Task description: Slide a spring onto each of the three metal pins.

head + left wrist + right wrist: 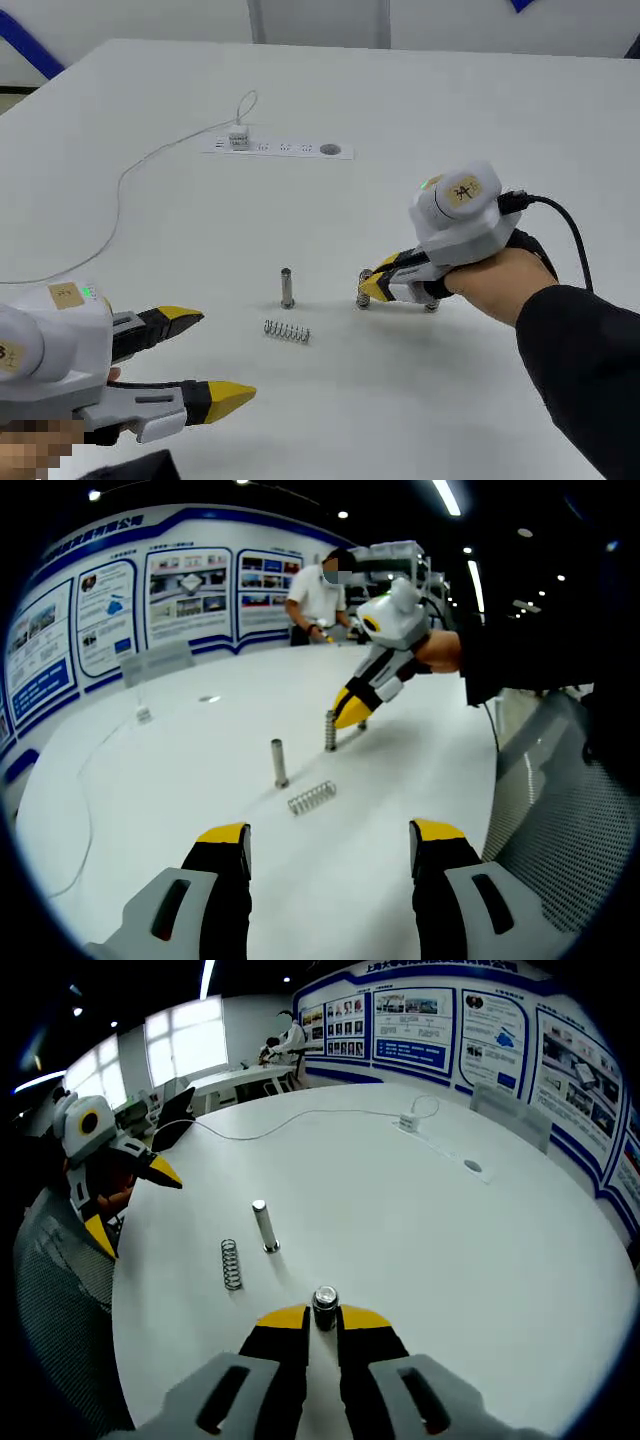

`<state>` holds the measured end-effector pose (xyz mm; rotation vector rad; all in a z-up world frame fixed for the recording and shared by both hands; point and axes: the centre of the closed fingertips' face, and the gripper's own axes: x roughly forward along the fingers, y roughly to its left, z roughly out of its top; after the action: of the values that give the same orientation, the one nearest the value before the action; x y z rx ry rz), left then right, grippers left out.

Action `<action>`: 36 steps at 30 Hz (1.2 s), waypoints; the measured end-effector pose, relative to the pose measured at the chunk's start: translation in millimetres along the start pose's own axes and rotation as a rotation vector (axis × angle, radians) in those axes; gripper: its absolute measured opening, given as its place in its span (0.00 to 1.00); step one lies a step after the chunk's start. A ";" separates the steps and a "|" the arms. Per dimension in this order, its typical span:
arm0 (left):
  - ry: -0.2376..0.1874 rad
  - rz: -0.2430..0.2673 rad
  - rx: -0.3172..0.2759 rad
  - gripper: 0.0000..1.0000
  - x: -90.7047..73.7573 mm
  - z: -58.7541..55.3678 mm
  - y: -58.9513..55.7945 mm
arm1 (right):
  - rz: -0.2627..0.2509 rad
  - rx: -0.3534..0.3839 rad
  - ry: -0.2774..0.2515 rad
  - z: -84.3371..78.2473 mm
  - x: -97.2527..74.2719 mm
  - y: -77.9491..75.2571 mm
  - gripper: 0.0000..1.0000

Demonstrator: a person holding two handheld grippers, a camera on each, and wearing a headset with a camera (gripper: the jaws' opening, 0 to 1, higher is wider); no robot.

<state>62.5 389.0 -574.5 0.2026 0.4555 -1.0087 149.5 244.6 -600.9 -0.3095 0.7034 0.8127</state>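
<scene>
A bare metal pin [287,288] stands upright mid-table, with a loose spring [287,331] lying just in front of it. To its right is a second pin with a spring on it [364,293]. My right gripper [372,288] holds that spring, its yellow jaws closed around the pin top [325,1302]. Something small like a third pin [432,306] shows under the right hand. My left gripper [205,358] hovers open at the near left, nothing between its jaws. In the left gripper view the spring [311,797] and bare pin [279,763] lie ahead of the left gripper [330,832].
A white power strip [280,148] with a plugged-in charger [238,139] lies at the back, and its white cable [130,172] curves off toward the left edge. A person [315,595] stands far behind the round white table [480,120].
</scene>
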 end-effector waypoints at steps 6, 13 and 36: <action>-0.001 0.001 0.000 0.66 0.1 -0.2 0.5 | 0.004 0.001 0.016 -11.3 -2.5 5.4 0.12; 0.002 -0.004 0.004 0.66 0.9 -0.7 -0.8 | 0.043 -0.015 0.032 -19.4 -2.2 27.6 0.12; 0.007 -0.001 0.005 0.65 0.7 -1.8 -0.7 | 0.187 -0.150 0.006 4.1 40.6 84.4 0.14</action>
<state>61.7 388.7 -576.3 0.2102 0.4600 -1.0105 107.5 324.9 -624.7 -0.3852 0.6851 1.0454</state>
